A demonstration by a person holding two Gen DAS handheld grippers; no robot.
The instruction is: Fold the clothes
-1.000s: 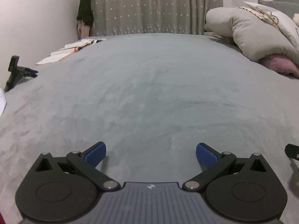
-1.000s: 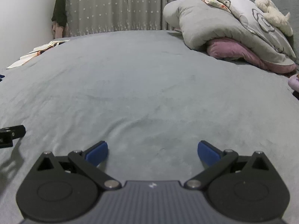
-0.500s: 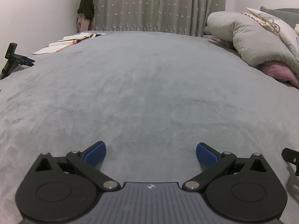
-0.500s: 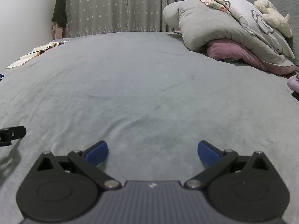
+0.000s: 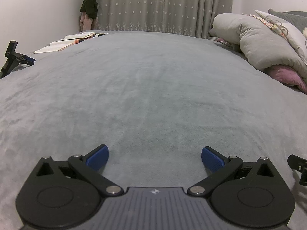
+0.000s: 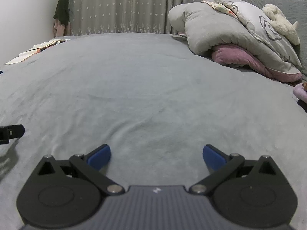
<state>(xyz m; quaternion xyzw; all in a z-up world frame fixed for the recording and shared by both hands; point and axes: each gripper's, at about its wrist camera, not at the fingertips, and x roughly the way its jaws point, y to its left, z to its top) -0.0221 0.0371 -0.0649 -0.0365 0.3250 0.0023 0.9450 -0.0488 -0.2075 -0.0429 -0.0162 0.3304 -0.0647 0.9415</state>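
- The left gripper has its jaws spread wide, blue pads far apart, with nothing between them but the grey bed cover just below.
- The right gripper is spread just as wide and grips nothing; its pads sit low over the same cover, though I cannot tell whether they touch it.
- Each gripper shows as a black tip at the edge of the other's view, so the two are side by side, pointing the same way across the bed.
- No garment to fold shows in either view; the cover ahead lies bare and only lightly rippled, so the clothes must be out of sight, and folding has probably not begun.
- Clothing should be light, soft and limp, sagging from wherever it is pinched; I judge it best taken at two corners or along a hem, one gripper at each.
- Farther out, a bundled grey duvet lies over a pink blanket on the right.
- An open book rests near the far left edge, before a star-patterned curtain.
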